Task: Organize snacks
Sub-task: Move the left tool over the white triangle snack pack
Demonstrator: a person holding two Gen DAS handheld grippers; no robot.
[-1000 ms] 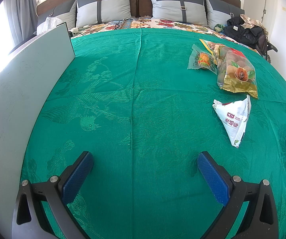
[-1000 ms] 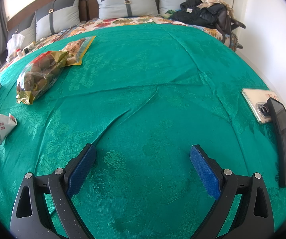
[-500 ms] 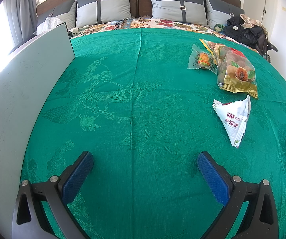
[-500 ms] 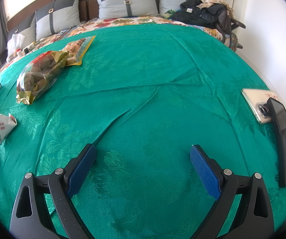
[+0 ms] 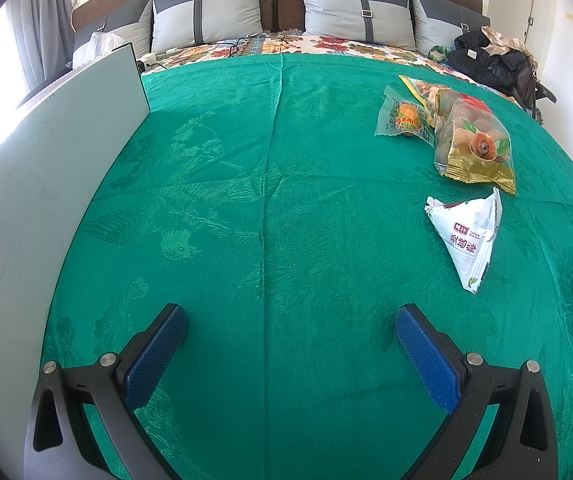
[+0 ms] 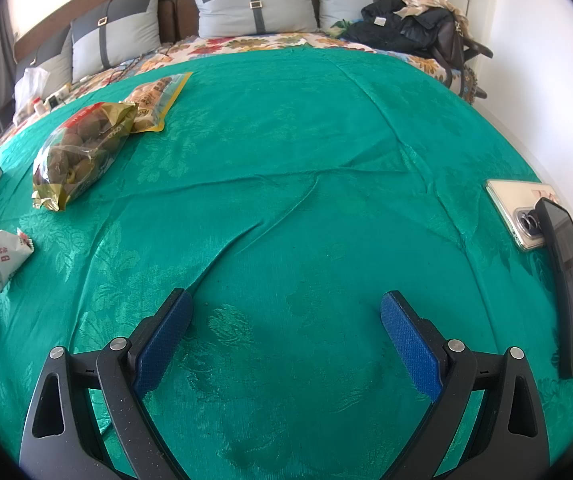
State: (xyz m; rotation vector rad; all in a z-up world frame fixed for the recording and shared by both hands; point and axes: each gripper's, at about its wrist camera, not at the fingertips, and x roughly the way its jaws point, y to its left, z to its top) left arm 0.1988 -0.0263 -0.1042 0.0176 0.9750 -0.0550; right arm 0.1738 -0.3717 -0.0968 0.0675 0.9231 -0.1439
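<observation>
A bed covered by a green bedspread (image 5: pixel 270 208) fills both views. The left hand-held gripper (image 5: pixel 291 322) hovers low over the near part of the bedspread with its blue-padded fingers spread wide and nothing between them. The right hand-held gripper (image 6: pixel 286 308) hangs over the cloth the same way, fingers wide apart and empty.

In the left view, the snacks lie to the right, well apart from the gripper. Nearest is a white snack packet (image 5: pixel 468 236), lying flat with its pointed end toward the near edge. Just beyond it sits a clear bag of brown round snacks (image 5: pixel 474 144) with a gold bottom edge. To the left of that bag, touching or slightly under it, is a small clear packet (image 5: pixel 400 118) holding something orange. A yellow-edged bag (image 5: pixel 420 88) lies partly under the brown-snack bag on its far side.

A tall pale board (image 5: pixel 46 184) stands along the left side of the bed. Grey pillows (image 5: pixel 210 12) lean against the headboard at the far end, and dark clothes (image 5: pixel 486 60) are heaped at the far right.

In the right view, two phones (image 6: pixel 526 216) rest on the bedspread at the right edge, one overlapping the other.
</observation>
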